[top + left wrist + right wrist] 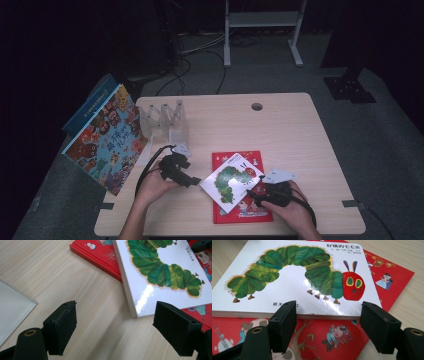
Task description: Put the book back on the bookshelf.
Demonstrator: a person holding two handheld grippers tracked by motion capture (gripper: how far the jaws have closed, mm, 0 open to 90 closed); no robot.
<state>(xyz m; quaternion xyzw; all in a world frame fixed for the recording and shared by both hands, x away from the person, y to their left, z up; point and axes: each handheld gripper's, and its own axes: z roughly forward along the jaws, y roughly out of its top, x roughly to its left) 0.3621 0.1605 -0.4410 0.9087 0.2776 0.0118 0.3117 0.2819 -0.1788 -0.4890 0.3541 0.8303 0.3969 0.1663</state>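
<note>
Caterpillar book point(231, 183) lies askew on the red book point(239, 212), near table edge. My right gripper point(328, 320) is open, jaws flanking its near edge; my left gripper point(115, 325) is open at its corner. Nothing lifted; rack point(165, 120) empty.

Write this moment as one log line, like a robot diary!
caterpillar book: lying on red book | left gripper: open, beside book corner | right gripper: open at book edge

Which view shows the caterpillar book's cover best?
The right gripper view: the caterpillar book shows its whole caterpillar, red head and title, lying on the red book. The left gripper view shows part of the body and one corner; the high view shows it small.
</note>
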